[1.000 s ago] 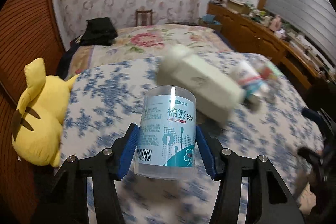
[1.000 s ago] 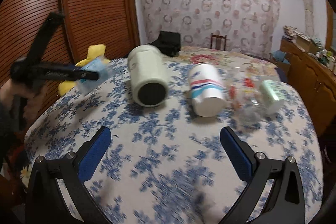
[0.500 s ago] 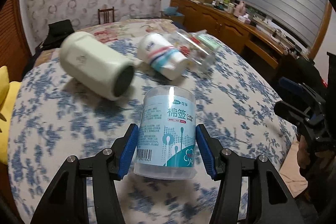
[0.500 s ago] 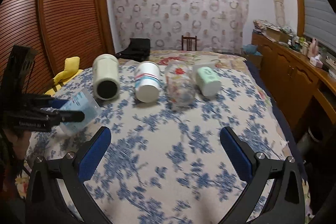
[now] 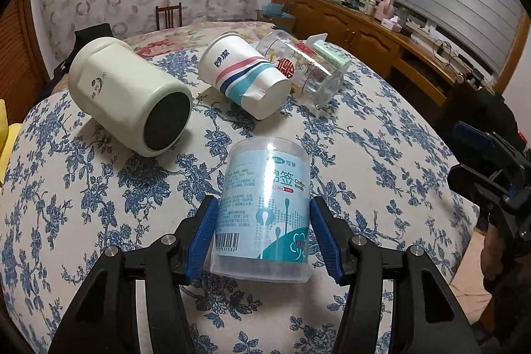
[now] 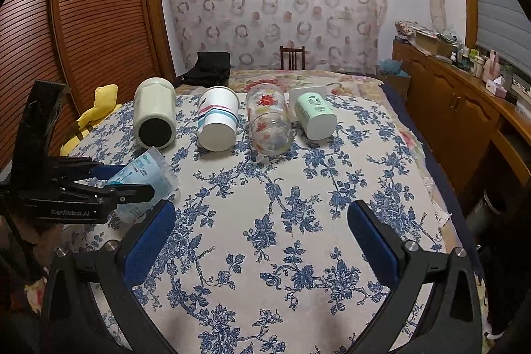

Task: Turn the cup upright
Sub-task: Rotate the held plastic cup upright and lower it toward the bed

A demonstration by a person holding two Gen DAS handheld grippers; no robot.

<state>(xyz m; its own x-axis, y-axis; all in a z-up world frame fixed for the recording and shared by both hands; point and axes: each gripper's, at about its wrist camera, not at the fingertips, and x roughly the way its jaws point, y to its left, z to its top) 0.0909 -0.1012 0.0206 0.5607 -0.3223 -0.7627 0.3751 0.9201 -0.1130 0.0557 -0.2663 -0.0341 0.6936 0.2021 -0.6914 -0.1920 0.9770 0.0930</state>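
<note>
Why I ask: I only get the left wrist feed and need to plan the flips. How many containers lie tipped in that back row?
Observer: Four. Beside the glass lies a mint-green cup, on its side, base toward the right wrist camera.
Operator: Is the right hand-held gripper free to take one?
Observer: Yes. The right hand-held gripper is wide open, with only tablecloth between its fingers.
Operator: And my tub?
Observer: From that side, the cotton swab tub hangs tilted in the left hand-held gripper, nearest the cream mug.
</note>
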